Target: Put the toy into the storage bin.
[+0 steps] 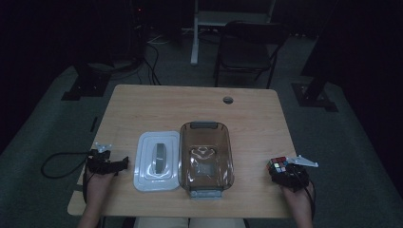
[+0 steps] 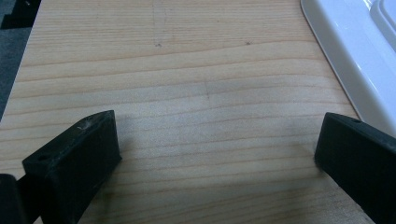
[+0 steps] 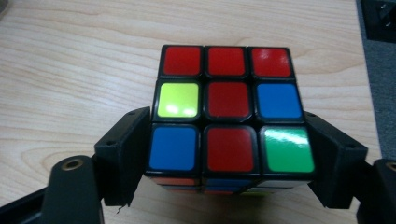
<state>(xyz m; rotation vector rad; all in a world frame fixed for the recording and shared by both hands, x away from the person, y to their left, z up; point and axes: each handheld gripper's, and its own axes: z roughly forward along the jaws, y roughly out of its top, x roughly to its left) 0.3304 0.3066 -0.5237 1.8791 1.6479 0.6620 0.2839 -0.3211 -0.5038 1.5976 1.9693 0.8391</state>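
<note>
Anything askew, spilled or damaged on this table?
Nothing stands out. The lid lies flat beside the open, empty bin, both square to the table. The cube sits level between the right hand-held gripper's jaws. No spill or damage shows.

No text, label, brand, number or sign can be read on the puzzle cube [image 3: 229,112], the white lid [image 1: 157,160], the clear container [image 1: 205,155] or the wooden table [image 1: 190,104].
</note>
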